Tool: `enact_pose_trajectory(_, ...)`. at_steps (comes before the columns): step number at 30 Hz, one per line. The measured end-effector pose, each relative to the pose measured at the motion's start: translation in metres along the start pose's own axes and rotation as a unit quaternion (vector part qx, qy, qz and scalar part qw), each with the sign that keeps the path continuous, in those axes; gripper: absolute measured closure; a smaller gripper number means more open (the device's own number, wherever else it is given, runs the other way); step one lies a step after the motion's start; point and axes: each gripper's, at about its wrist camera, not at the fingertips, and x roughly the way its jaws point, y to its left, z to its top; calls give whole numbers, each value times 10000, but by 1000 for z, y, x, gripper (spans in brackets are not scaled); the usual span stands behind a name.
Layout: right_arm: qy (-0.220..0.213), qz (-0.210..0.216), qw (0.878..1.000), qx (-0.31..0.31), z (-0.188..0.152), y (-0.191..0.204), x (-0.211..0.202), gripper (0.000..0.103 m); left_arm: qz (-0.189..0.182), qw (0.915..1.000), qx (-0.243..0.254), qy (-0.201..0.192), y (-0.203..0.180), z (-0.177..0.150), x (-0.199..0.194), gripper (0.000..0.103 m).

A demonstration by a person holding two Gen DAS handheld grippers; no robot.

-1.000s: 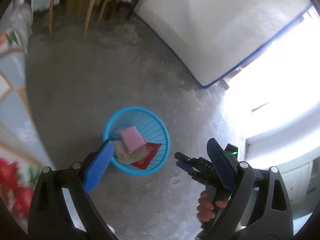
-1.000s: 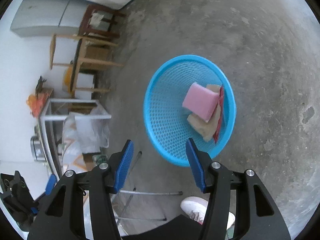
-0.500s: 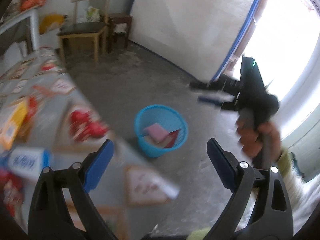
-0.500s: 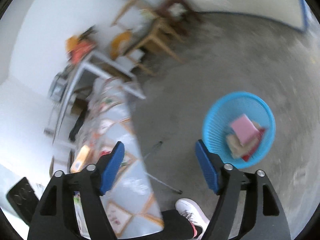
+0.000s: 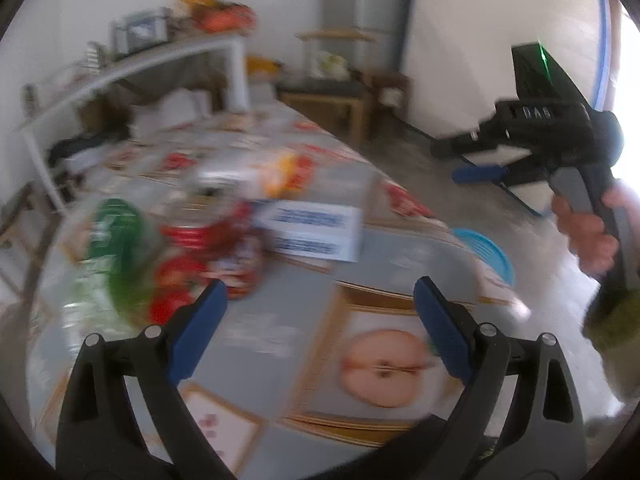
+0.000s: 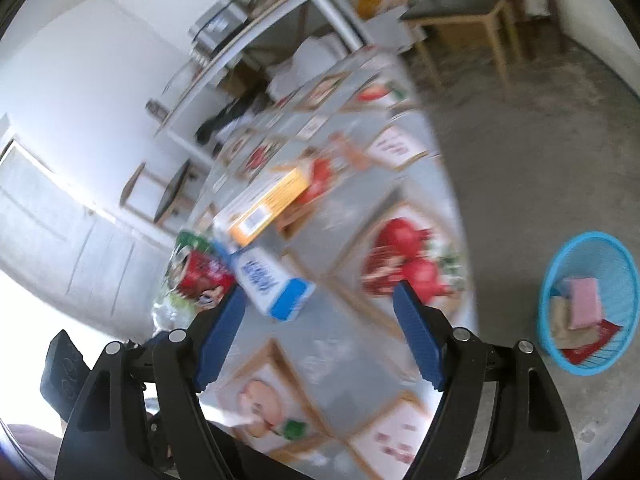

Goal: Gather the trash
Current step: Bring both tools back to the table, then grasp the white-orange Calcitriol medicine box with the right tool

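My left gripper (image 5: pixel 320 304) is open and empty above the table with the patterned cloth (image 5: pixel 280 344). My right gripper (image 6: pixel 320 304) is open and empty over the same table (image 6: pixel 360 344); its body shows in the left wrist view (image 5: pixel 536 136). On the table lie a blue-and-white box (image 5: pixel 312 229) (image 6: pixel 276 284), a red can (image 5: pixel 224 248) (image 6: pixel 200 276), a green crumpled wrapper (image 5: pixel 116 248) and an orange box (image 6: pixel 264 204). The blue basket (image 6: pixel 624 264) stands on the floor to the right, holding a pink sponge (image 6: pixel 585 304) and cardboard; its rim (image 5: pixel 488 252) peeks past the table edge.
A white shelf rack (image 6: pixel 280 12) with appliances stands behind the table. A wooden stool with a dark seat (image 6: pixel 460 8) stands on the concrete floor (image 6: pixel 540 152). Both views are motion-blurred.
Both grippers swung up and away from the basket on the floor to above the table. Both jaws stayed open and empty.
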Motion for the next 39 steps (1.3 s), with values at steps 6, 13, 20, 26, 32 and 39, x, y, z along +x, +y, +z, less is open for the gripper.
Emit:
enact_pose_trajectory(6, 348, 346, 9987, 160, 8, 33, 34, 29, 792, 9957, -119, -472, 38, 1, 4, 13)
enact_pose_trajectory(13, 723, 624, 9930, 701, 43, 53, 67, 27, 766, 9961, -147, -421, 60, 9, 35, 13)
enact_pose_trajectory(20, 1273, 268, 9848, 1152, 93, 71, 109, 20, 521, 9971, -285, -467, 69, 16, 59, 13)
enact_pose_trajectory(26, 1808, -533, 9665, 1744, 126, 70, 160, 20, 318, 9981, -404, -351, 76, 19, 72, 13)
enact_pose_trajectory(32, 2120, -1241, 9533, 1757, 136, 74, 195, 20, 263, 9984, -359, -349, 73, 19, 69, 15)
enact_pose_trajectory(39, 2146, -1760, 9466, 1641, 139, 81, 219, 20, 204, 9989, -323, -261, 69, 18, 72, 27)
